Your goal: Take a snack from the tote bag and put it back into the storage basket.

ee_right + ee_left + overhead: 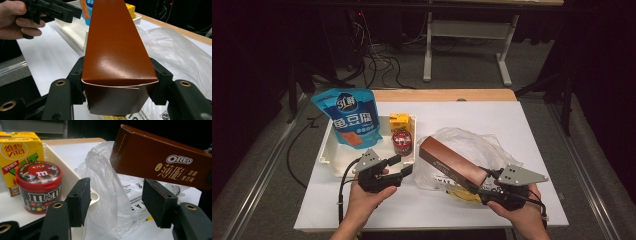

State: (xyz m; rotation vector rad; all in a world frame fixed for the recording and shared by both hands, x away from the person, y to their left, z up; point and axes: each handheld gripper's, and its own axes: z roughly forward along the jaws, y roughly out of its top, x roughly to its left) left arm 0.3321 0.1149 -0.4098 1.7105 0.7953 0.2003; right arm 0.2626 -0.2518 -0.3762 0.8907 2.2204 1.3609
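Right hand-held gripper (117, 82) clamps the Oreo box (452, 162) over the plastic bag (462, 142); left hand-held gripper (404, 165), beside the bag, gapes empty.

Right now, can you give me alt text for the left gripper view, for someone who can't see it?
The left claw stands open with nothing gripped, facing a crumpled clear plastic bag. A brown Oreo box hangs tilted above the bag. At left, a white tray holds a red-lidded m&m's tub in front of a yellow drink carton.
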